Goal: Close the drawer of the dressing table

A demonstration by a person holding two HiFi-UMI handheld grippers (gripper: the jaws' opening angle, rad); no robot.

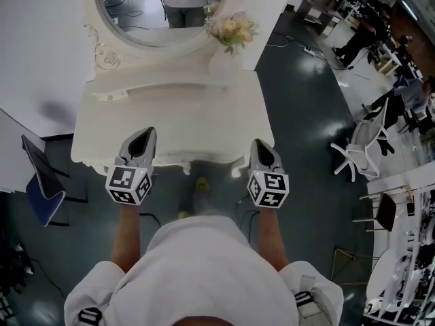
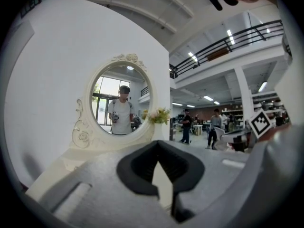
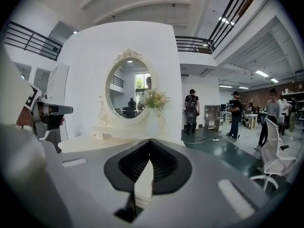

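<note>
The cream dressing table [image 1: 170, 114] stands against the white wall, with an oval mirror [image 1: 163, 9] and a vase of flowers [image 1: 230, 36] at its back. From above, the tabletop hides the drawer front; only the table's front edge [image 1: 204, 160] shows. My left gripper [image 1: 145, 134] lies over the front left of the tabletop and my right gripper [image 1: 262, 145] over the front right corner. Both are shut and hold nothing. In the left gripper view the left gripper [image 2: 158, 144] points level at the mirror [image 2: 118, 103]. In the right gripper view the right gripper [image 3: 150, 141] points across the tabletop [image 3: 90, 144].
A blue chair [image 1: 41, 185] stands left of the table. A white office chair [image 1: 360, 148] is on the dark floor to the right, with cables [image 1: 299, 43] and people at desks [image 1: 360, 36] further back. The person's feet [image 1: 198, 195] stand just before the table.
</note>
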